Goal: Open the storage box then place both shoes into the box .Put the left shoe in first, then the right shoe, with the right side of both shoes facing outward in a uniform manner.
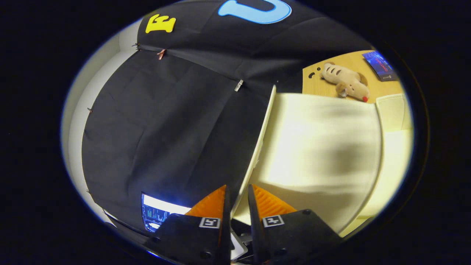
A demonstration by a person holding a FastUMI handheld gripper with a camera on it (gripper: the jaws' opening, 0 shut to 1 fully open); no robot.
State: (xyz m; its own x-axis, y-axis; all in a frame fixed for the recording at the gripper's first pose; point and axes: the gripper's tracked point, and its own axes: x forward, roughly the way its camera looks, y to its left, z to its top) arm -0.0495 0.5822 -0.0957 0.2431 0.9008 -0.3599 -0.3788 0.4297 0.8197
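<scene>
Nearest me is my gripper (237, 191), jaws nearly closed, with the thin edge of the storage box lid (262, 140) running into the narrow gap between them. It looks pinched there, but I can't tell if both fingers actually press on it. I judge I'm holding the lid by its rim because that's the only thin part to grab, and swinging it up is the opening step. The lid's pale inner face (320, 147) is tilted wide, so the box reads as partly open. The box wall (392, 110) sits beyond it. No shoes spotted here, so loading isn't started. Left of the lid edge it's just the booth cloth, with free room to swing that way. Beyond the lid, a plush toy (346, 82) and a dark card (381, 66) lie on the tabletop (320, 86), apart from the box. A lit screen (156, 215) sits just left of the fingers.
</scene>
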